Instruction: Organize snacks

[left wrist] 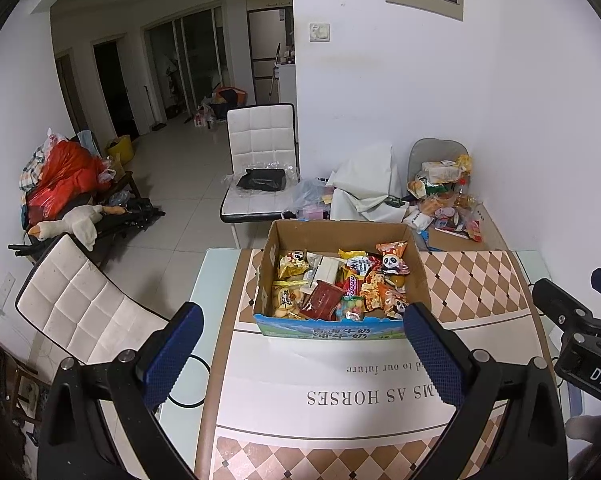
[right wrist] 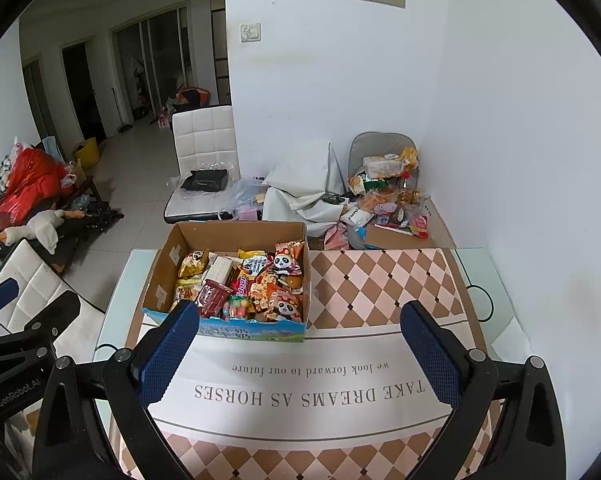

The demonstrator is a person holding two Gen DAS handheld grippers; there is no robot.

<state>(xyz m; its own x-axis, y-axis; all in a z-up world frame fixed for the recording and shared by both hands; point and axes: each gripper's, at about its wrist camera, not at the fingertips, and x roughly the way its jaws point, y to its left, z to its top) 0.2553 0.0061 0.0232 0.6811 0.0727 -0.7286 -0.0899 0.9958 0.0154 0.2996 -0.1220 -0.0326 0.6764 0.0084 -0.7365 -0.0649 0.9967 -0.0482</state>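
Observation:
An open cardboard box (left wrist: 274,240) with a blue printed front stands on the table and holds several snack packets (left wrist: 340,284), among them panda-print bags, a dark red packet and yellow bags. It also shows in the right wrist view (right wrist: 168,264) with the snack packets (right wrist: 244,284) inside. My left gripper (left wrist: 302,330) is open and empty, hovering just in front of the box. My right gripper (right wrist: 298,330) is open and empty, in front of the box and a little to its right. The right gripper's body shows at the right edge of the left wrist view (left wrist: 576,328).
The table wears a checkered cloth with printed words (right wrist: 380,280). Behind the table a pile of more snacks (left wrist: 444,196) lies on a low box and chair. White chairs stand at the far side (left wrist: 260,140) and at the left (left wrist: 80,308). A white wall runs along the right.

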